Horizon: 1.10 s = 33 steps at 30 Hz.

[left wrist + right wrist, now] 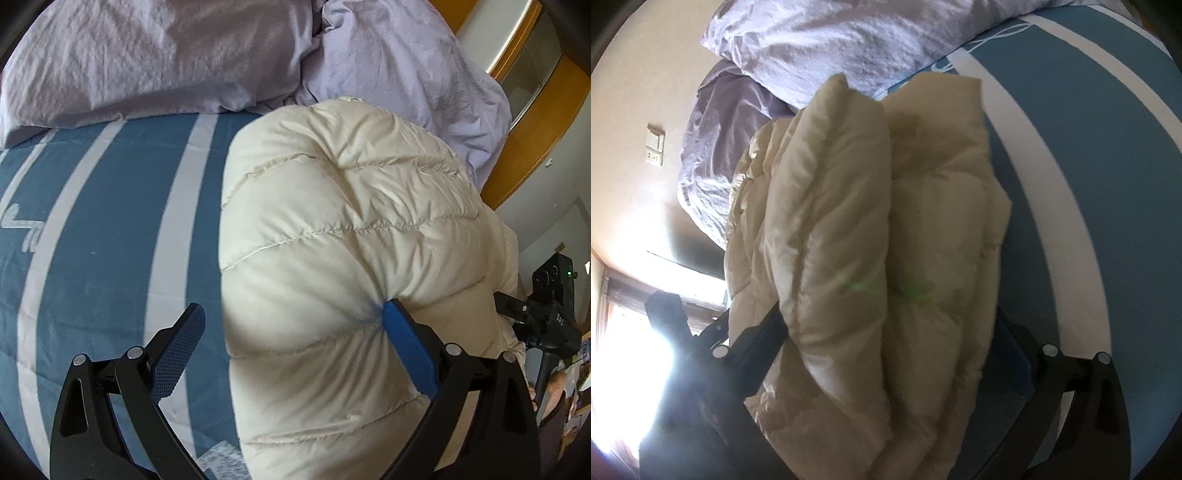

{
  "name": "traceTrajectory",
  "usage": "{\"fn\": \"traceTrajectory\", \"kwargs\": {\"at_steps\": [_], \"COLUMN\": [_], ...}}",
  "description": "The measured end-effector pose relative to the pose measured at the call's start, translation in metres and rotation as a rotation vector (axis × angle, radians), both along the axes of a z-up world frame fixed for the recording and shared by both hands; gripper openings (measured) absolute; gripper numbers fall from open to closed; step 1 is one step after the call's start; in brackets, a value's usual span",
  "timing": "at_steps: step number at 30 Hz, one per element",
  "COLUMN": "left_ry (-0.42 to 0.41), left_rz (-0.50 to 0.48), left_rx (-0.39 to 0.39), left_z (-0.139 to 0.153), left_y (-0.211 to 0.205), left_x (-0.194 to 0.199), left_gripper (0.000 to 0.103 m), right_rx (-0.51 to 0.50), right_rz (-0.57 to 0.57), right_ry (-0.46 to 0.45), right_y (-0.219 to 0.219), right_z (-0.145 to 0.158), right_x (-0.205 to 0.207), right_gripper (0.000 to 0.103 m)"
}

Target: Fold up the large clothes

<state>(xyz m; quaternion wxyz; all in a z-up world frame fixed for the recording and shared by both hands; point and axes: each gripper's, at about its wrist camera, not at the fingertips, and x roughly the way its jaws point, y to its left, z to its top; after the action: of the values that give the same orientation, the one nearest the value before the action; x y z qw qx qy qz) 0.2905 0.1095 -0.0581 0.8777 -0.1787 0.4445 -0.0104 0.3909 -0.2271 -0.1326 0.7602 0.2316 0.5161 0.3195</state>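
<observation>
A cream quilted puffer jacket (343,229) lies bunched in a thick folded bundle on the bed. My left gripper (293,310) is open and wide. Its right blue finger (406,343) presses into the jacket's side, while its left finger (181,343) hangs over the bedcover. In the right wrist view the jacket (879,229) stands in puffy layers between the spread fingers of my right gripper (890,325), which is open. The jacket hides both of its fingertips. The right gripper (546,317) also shows at the jacket's far side in the left wrist view.
The bedcover (110,240) is blue with broad white stripes. Lilac pillows (147,62) and crumpled lilac bedding (713,162) lie at the head of the bed. A wooden frame (524,122) and a wall with a switch plate (655,147) stand beside it. Bright window glare (635,369) fills one corner.
</observation>
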Motion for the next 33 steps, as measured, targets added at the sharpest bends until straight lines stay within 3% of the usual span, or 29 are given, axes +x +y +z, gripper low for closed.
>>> {"fn": "traceTrajectory", "kwargs": {"at_steps": [2,7,9,11,14,20,27,33], "left_ry": [0.003,0.011,0.017,0.012,-0.017,-0.075,-0.15,-0.206], "left_rz": [-0.005,-0.016,-0.016,-0.013,-0.016,0.001,0.057,0.123], "left_rx": [-0.033,-0.2,-0.282,-0.344,-0.341,-0.34,-0.292,-0.193], "left_z": [-0.003,-0.016,-0.022,-0.025,-0.021,-0.004,0.022,0.044], "left_y": [0.002,0.016,0.022,0.027,0.027,0.034,0.059,0.084], "left_x": [0.003,0.008,0.01,0.011,0.01,0.003,-0.012,-0.014], "left_gripper": [0.098,0.095,0.088,0.08,0.067,0.047,0.044,0.044], "right_rx": [-0.001,0.028,0.045,0.077,0.117,0.102,0.077,0.058], "right_rz": [0.013,0.025,0.029,0.034,0.055,0.082,0.138,0.183], "right_ry": [-0.007,-0.035,-0.039,-0.033,-0.045,-0.111,-0.191,-0.247], "right_y": [0.005,0.011,0.011,0.007,0.007,0.021,0.062,0.103], "right_z": [0.0,0.0,-0.002,-0.005,-0.003,0.016,0.048,0.069], "right_x": [0.001,0.003,0.002,0.0,-0.001,-0.002,0.015,0.027], "right_gripper": [0.101,0.1,0.092,0.076,0.057,0.039,0.035,0.034]}}
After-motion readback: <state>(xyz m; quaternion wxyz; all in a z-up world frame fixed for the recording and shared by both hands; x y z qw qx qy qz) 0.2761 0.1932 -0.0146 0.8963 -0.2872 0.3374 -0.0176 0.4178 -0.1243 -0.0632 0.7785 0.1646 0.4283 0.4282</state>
